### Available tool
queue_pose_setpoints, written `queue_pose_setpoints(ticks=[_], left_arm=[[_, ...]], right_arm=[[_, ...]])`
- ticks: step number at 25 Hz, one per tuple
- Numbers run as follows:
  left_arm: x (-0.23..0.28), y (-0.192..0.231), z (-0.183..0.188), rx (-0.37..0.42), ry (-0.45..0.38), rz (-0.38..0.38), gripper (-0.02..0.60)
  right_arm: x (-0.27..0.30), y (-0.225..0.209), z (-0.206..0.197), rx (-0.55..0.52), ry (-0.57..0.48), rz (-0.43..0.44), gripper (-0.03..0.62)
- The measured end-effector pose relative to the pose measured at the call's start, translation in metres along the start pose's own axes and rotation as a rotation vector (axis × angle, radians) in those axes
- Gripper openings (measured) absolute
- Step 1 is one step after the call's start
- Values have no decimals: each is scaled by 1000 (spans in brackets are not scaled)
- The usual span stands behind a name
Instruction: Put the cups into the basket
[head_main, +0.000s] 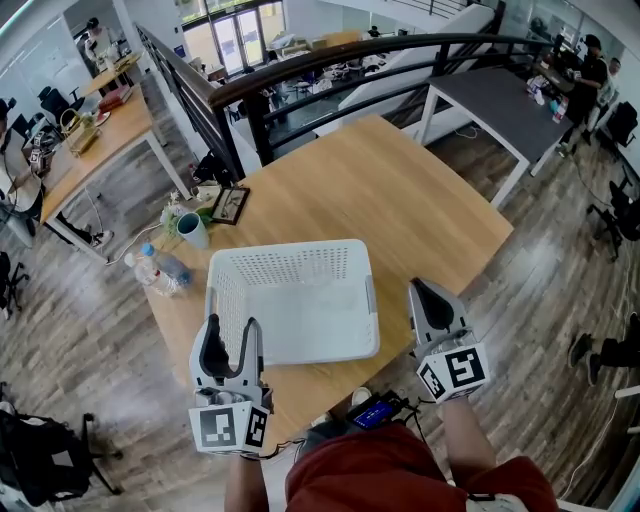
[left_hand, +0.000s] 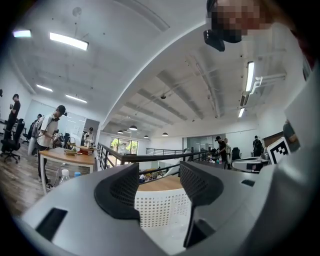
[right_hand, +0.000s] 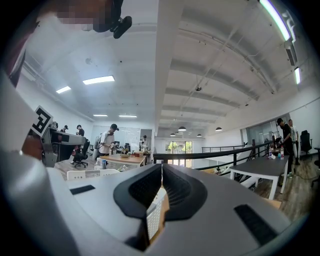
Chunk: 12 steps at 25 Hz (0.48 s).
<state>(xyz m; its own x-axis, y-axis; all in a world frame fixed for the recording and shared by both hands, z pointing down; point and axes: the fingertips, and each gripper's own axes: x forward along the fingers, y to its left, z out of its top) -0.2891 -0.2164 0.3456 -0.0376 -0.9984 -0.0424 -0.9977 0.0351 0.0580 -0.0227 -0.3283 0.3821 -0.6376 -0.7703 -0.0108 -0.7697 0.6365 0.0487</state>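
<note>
Only the head view shows the teal cup near the basket; left gripper gapes, right gripper pinched together.

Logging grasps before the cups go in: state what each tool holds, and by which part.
Nothing is held. The left tool has its jaws apart, the white basket just beyond them. The right tool is shut and empty.
</note>
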Motion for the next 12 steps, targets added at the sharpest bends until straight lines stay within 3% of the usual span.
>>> queue_pose_setpoints(ticks=[6, 12], left_arm=[[-2, -2, -9, -22, 21, -22, 173], [-4, 4, -18, -38, 37, -6, 15]], right_arm=[[0, 0, -4, -4, 7, 5, 12], [-1, 0, -4, 1, 18, 1, 12]])
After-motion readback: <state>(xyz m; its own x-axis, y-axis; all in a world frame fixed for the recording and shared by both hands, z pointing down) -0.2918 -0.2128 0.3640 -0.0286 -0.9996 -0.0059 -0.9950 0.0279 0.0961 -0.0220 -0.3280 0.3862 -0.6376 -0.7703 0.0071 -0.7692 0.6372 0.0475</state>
